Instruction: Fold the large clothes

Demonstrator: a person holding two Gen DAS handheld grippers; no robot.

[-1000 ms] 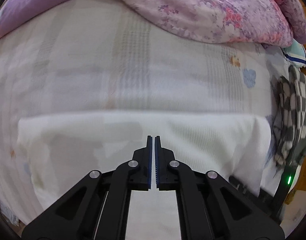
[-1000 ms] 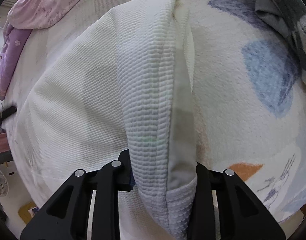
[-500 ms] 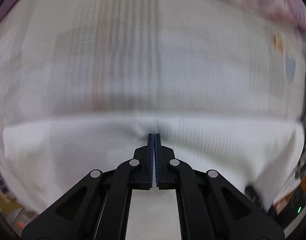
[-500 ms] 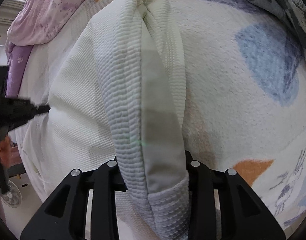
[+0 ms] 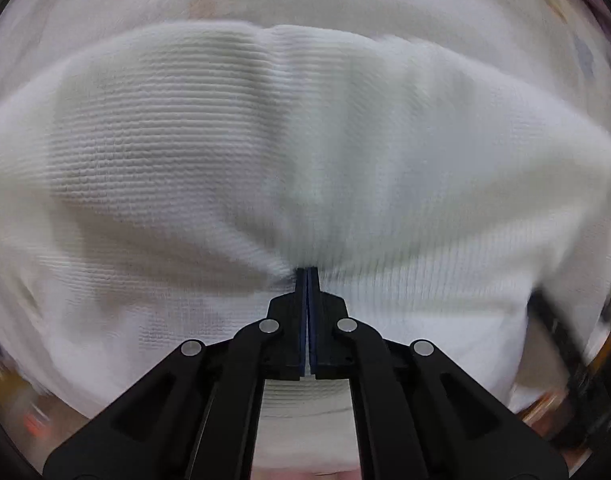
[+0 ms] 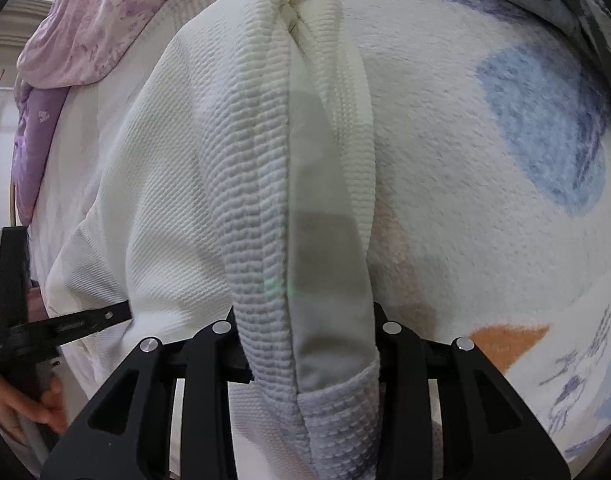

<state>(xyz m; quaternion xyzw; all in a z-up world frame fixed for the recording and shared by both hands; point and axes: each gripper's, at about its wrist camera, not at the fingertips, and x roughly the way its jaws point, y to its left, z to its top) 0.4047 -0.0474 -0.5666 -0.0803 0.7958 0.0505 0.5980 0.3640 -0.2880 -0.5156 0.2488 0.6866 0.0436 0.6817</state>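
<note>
Jaws grip white garment (image 6: pixel 305 208) (left gripper (image 5: pixel 307 270) shut empty).

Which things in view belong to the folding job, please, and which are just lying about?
In the job:
- white textured garment
- right hand-held gripper, a fold bunched between its fingers
- left hand-held gripper, shut, tips at the cloth

Lying about:
- pink floral quilt
- grey checked cloth
- patterned bedsheet

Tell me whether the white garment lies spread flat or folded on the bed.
Folded, partly. The white textured garment lies doubled on the bed sheet, and a bunched fold of it rises between the right gripper fingers.
</note>
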